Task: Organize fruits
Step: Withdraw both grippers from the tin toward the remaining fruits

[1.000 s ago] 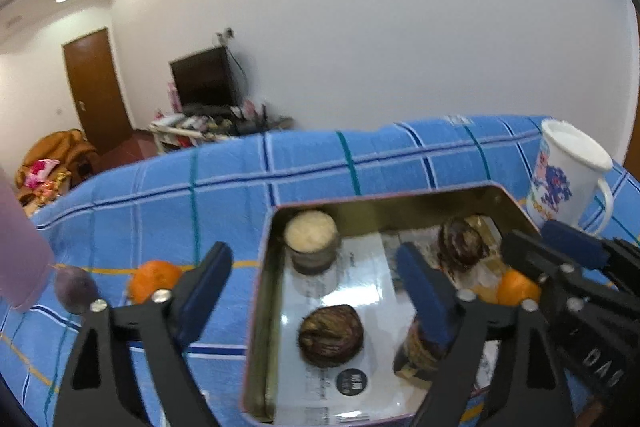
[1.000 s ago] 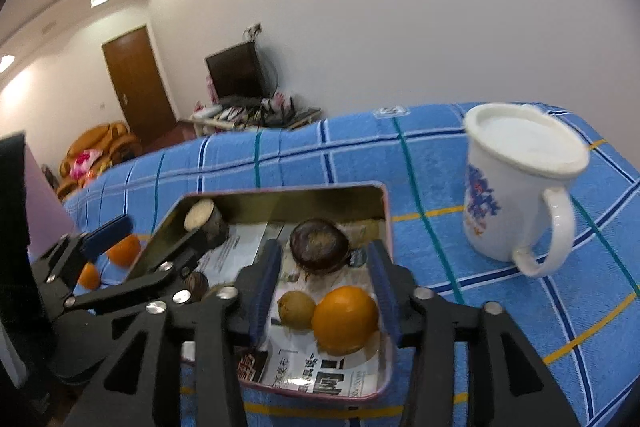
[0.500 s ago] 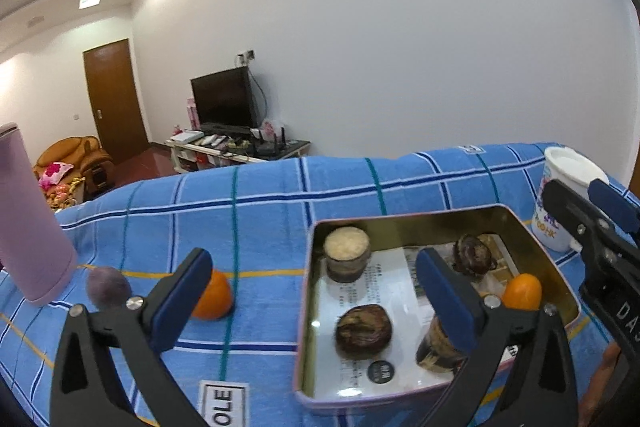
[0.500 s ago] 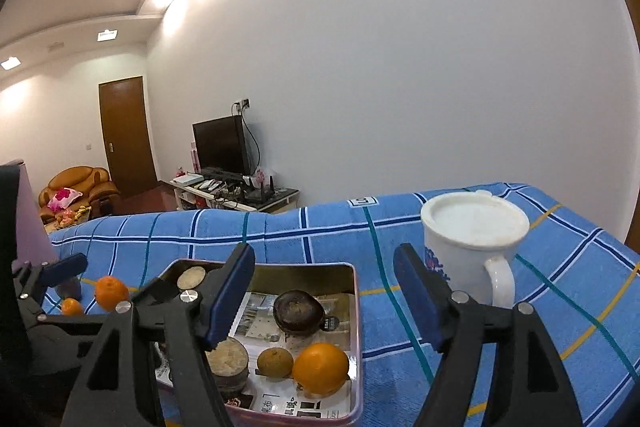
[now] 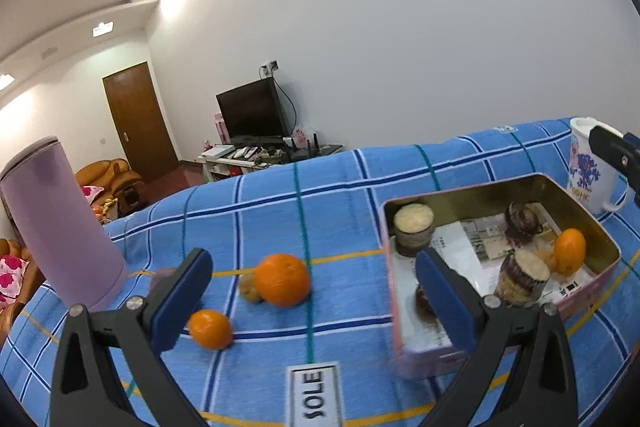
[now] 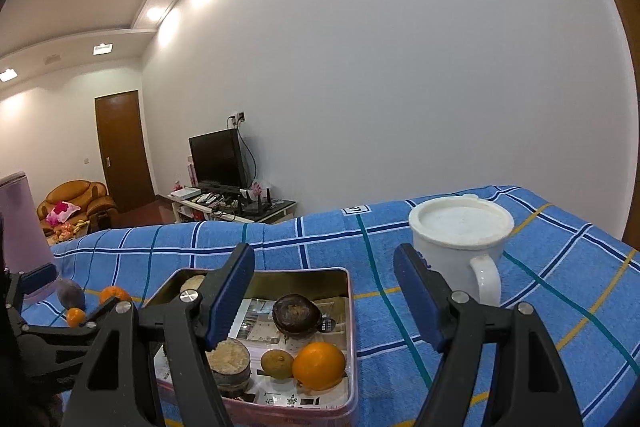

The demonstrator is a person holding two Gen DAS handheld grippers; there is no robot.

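Observation:
My left gripper (image 5: 312,267) is open wide above the blue checked cloth. Framed between its fingers, untouched, lie a large orange (image 5: 282,279) and a small brownish fruit (image 5: 248,289). A small orange (image 5: 210,329) lies by the left finger, which half hides a purple fruit (image 5: 164,273). My right gripper (image 6: 326,291) is open and empty above the tin (image 6: 352,327). The tin holds an orange (image 6: 319,365), a small yellowish fruit (image 6: 277,363), a dark round fruit (image 6: 296,313) and cut brown pieces (image 6: 230,363).
A white flowered mug (image 6: 460,243) stands right of the tin, close to my right finger. A tall lilac tumbler (image 5: 60,223) stands at the far left of the cloth. Newspaper lines the tin. A TV stand, sofa and door are beyond the table.
The right jaws widened and drew back up from the orange in the tin. The left gripper swung left, away from the tin, so the loose fruits now sit between its fingers.

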